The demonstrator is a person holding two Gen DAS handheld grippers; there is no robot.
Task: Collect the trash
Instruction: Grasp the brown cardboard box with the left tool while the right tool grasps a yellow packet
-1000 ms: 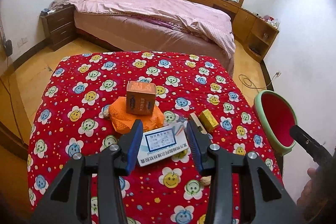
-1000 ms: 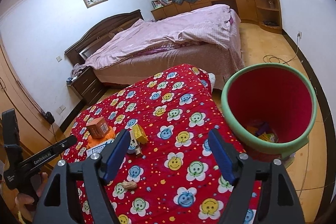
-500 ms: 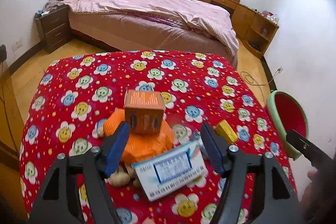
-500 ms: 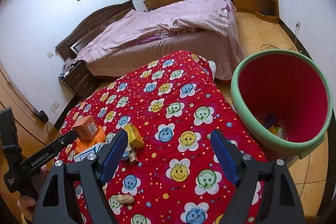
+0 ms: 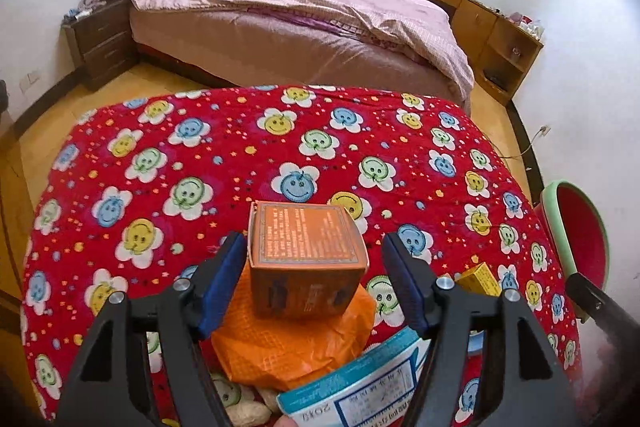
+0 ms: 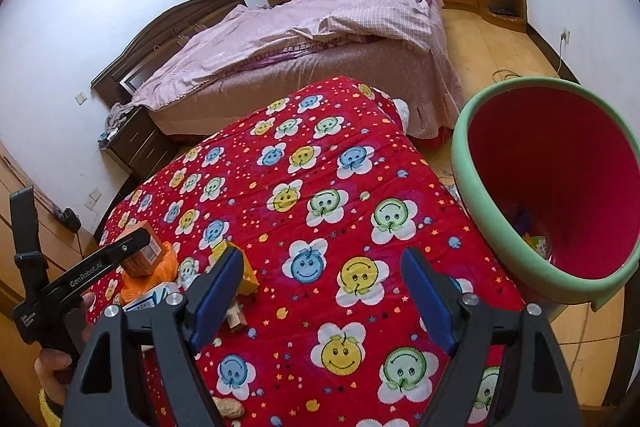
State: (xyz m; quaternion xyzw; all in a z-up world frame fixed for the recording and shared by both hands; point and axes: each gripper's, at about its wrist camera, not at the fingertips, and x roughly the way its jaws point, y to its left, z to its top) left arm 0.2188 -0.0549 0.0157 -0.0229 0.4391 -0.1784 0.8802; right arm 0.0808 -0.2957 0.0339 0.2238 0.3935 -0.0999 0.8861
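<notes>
**Cloth, card and plastic**

The quilted red cover (image 5: 200, 155) looks like soft, matt cloth. The orange box (image 5: 304, 255) is printed card on a crinkly, shiny plastic bag (image 5: 280, 351). The bin (image 6: 560, 163) shows smooth plastic, and the gripper pads (image 5: 224, 283) are ribbed blue rubber.

- Left wrist view: angled down, close over orange box (image 5: 306, 259), bed (image 5: 304, 23) at frame top.
- Right wrist view: angled down, bin (image 6: 556, 195) at right.
- Shared: red quilt (image 5: 240, 155), box, bed.
</notes>
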